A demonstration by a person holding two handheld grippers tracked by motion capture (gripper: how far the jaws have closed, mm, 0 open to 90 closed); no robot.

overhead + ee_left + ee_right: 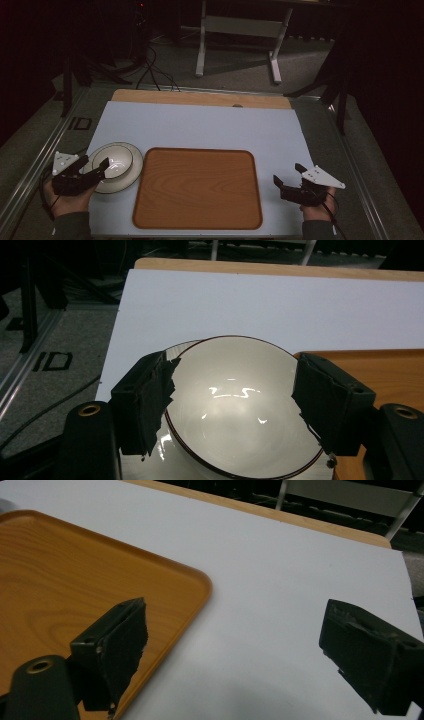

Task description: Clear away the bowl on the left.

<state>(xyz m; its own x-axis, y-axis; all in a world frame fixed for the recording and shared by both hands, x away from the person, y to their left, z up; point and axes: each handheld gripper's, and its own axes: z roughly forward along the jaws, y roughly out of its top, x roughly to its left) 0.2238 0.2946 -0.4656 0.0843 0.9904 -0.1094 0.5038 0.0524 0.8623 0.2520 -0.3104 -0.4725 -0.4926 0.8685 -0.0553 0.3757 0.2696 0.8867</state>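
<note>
High view: a pale blue-grey rectangular mat (200,127) covers the wooden table (200,97). A brown wooden tray with rounded corners (197,189) lies at the centre of the mat toward six o'clock. A shallow white ceramic bowl with a dark rim line (116,161) sits on a round white plate (131,175) at nine o'clock from the tray, just beside its left edge. The left gripper (97,167), held in a hand at the lower left, points toward three o'clock with its jaws spread, one at each side of the bowl's near rim; whether the pads touch the bowl cannot be told. The right gripper (289,175), held in a hand at four o'clock from the tray, has jaws spread over bare mat, well apart from bowl and plate. Left gripper view: bowl (240,410) centred between the two black jaws, which stand wide at nine and three o'clock of it; plate (150,460) showing beneath at seven o'clock; tray (390,367) at three o'clock; mat (270,305) at twelve o'clock. Right gripper view: jaws spread, nothing between them but mat (270,610); tray (75,580) at nine o'clock, its corner reaching behind the left-hand jaw.
</note>
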